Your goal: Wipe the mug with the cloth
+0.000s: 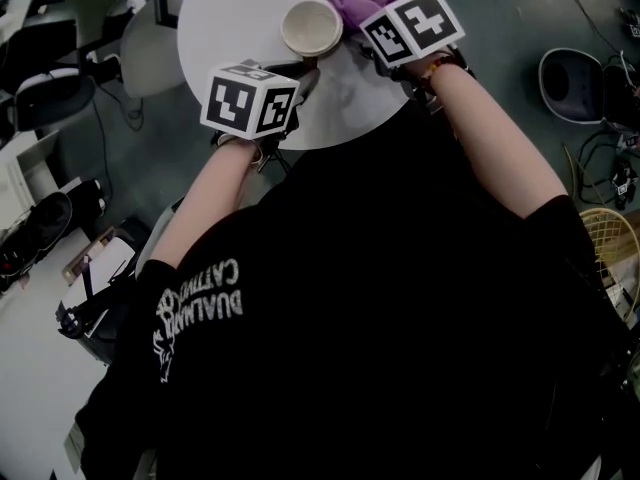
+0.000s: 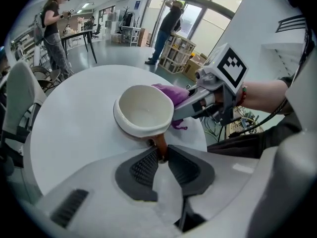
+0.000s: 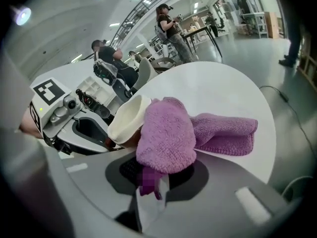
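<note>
**On the round table: mug held by its handle, cloth at its flank**

On the white round table (image 1: 225, 18) there is bare surface beyond the work and to its left. The near edge curves close below it, toward us. A chair (image 1: 150, 43) stands off the table's left rim, well apart from the work.

Our left gripper (image 2: 159, 153) reaches in from our side, its jaws clamped on the brown handle (image 2: 159, 144). The cream mug (image 2: 143, 110) sits mouth up just beyond those jaws, with the handle pointing back at us. We cannot tell whether its base rests on the table.

Our right gripper (image 3: 157, 168) is closed on a bunched fold of the purple cloth (image 3: 168, 133). The cloth presses against the mug's right wall, and its loose tail trails off to the right.

We judge the wipe turns on this: the mug lies left of the right jaws with its axis upright. The far side is open for a sweep. The near side is crowded by the left gripper and the table edge.
</note>
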The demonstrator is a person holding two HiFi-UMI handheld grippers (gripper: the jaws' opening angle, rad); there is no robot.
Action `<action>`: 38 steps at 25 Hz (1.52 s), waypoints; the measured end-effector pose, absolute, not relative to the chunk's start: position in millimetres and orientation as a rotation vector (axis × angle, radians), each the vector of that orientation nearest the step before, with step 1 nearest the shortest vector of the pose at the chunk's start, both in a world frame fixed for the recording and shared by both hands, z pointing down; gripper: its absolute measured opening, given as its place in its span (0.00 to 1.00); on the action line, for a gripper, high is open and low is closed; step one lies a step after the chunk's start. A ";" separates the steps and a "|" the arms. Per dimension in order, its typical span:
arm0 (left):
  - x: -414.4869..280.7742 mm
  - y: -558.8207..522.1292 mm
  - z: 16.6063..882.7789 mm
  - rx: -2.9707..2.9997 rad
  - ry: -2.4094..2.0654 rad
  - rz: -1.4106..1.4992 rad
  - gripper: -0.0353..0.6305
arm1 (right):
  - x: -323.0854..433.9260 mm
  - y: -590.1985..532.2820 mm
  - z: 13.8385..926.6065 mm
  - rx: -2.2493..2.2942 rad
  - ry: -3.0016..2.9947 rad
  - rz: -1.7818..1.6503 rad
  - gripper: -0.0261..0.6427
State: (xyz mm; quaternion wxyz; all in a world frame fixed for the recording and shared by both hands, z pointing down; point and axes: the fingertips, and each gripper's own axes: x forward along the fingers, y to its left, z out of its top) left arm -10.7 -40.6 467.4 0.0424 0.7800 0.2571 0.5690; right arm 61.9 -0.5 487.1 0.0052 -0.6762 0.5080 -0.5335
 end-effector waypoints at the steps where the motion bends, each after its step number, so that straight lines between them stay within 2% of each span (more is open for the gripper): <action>1: -11.3 -39.7 466.9 2.387 0.790 1.733 0.15 | 58.6 -0.4 486.5 -2.096 1.553 -1.672 0.17; 18: -26.0 -27.2 466.7 2.394 0.838 1.734 0.17 | 21.5 6.4 488.1 -1.990 1.321 -1.665 0.16; 38: -38.2 -2.8 469.3 2.420 0.923 1.771 0.19 | -20.1 10.5 490.8 -1.920 1.448 -1.680 0.16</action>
